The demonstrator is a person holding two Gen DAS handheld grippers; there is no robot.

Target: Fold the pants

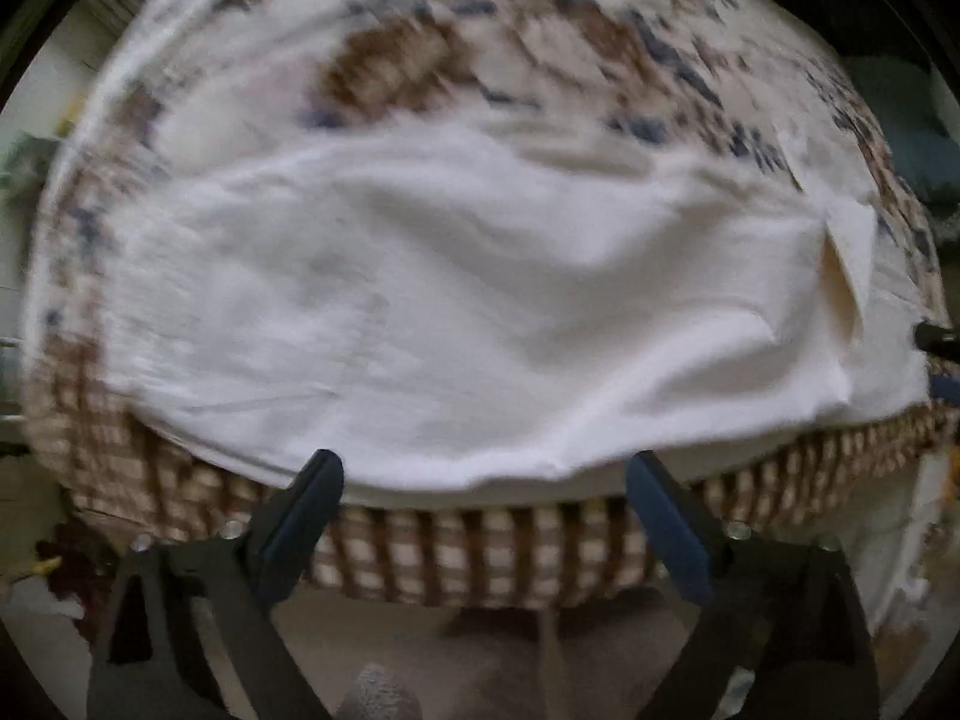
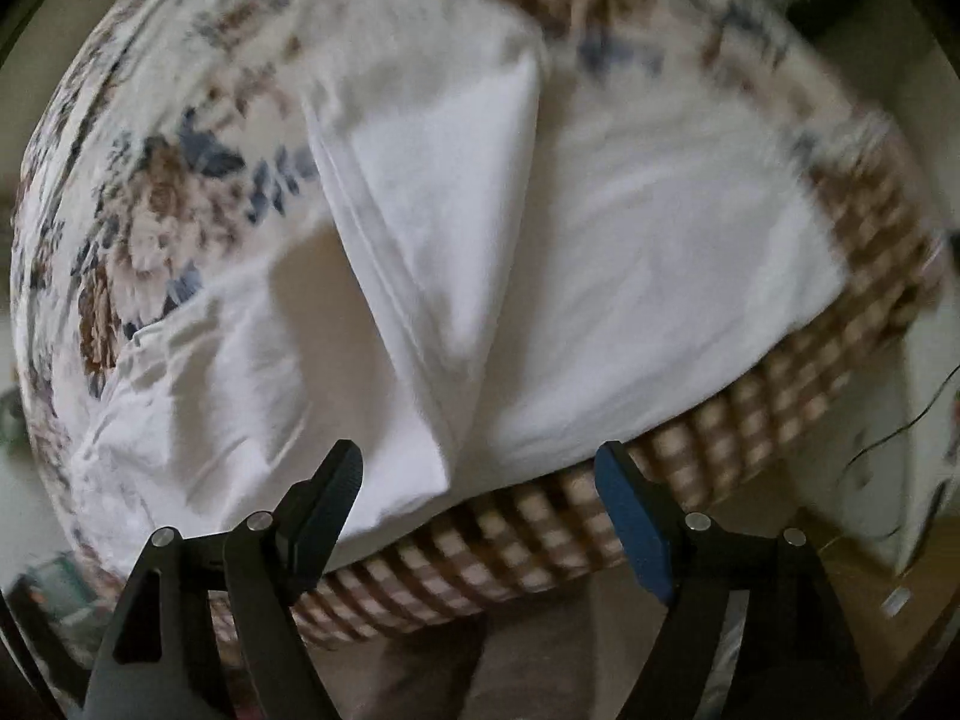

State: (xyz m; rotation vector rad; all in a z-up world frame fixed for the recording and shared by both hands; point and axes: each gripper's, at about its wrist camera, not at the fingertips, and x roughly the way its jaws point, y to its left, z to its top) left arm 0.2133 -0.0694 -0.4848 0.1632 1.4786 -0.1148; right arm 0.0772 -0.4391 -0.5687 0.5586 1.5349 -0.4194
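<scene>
White pants point(image 1: 456, 300) lie spread across a bed with a floral cover point(image 1: 420, 60). In the left wrist view they reach to the near edge of the bed. My left gripper point(image 1: 483, 480) is open and empty, just in front of the pants' near hem. In the right wrist view the pants point(image 2: 630, 276) show a raised fold or leg edge point(image 2: 432, 252) running down the middle. My right gripper point(image 2: 480, 474) is open and empty, at the near edge of the cloth. Both views are blurred.
The bed's side has a brown checked border point(image 1: 480, 552), also in the right wrist view point(image 2: 540, 534). Carpet floor point(image 1: 468, 660) lies below. The other gripper's tip shows at the right edge point(image 1: 936, 339). A dark cable point(image 2: 900, 426) lies at the right.
</scene>
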